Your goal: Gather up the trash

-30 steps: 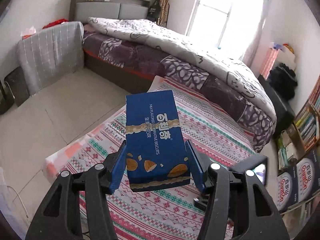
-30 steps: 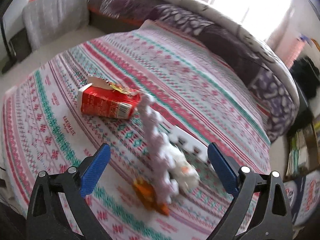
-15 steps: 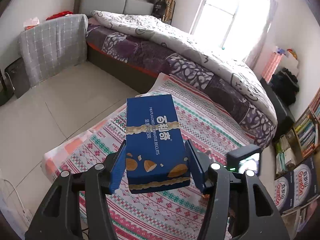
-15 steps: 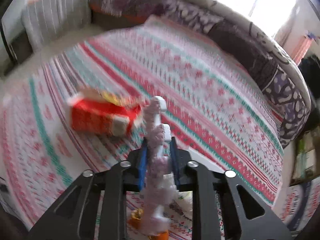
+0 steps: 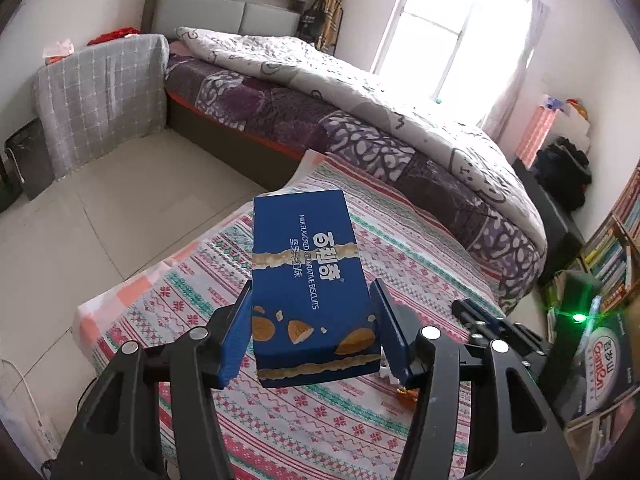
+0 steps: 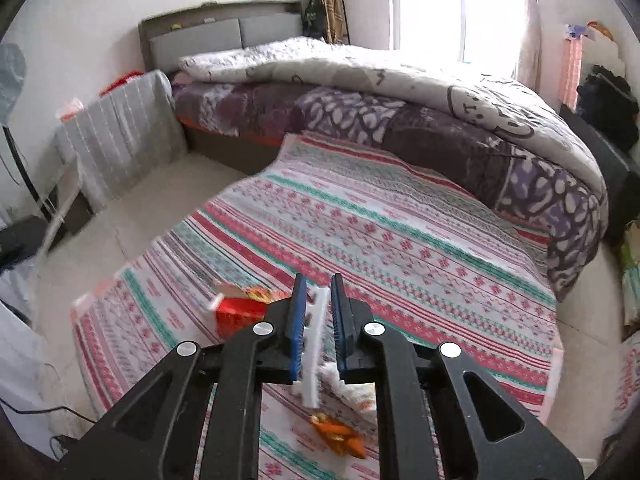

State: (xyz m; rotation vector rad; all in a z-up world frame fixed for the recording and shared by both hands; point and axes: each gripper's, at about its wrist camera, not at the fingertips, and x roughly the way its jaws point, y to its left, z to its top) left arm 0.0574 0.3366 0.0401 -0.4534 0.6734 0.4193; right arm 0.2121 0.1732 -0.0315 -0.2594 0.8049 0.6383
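Blue cardboard biscuit box point(image 5: 310, 280) sits clamped in our left gripper point(image 5: 312, 334), likely serving as the trash bin. Our right gripper point(image 6: 318, 316), jaws just eased slightly, pinches a white moulded plastic tray strip point(image 6: 314, 344) edge-on above the striped cloth point(image 6: 400, 240).

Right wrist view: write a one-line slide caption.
Right gripper with a white plastic tray strip between its jaws above the patterned cloth, red carton and orange wrapper left lying.

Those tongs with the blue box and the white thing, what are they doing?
A person is picking up trash off the striped blanket. The left tongs grip a blue biscuit box. The right tongs have a white plastic tray between them, their jaws just loosened a little. A red carton and an orange wrapper lie on the blanket.
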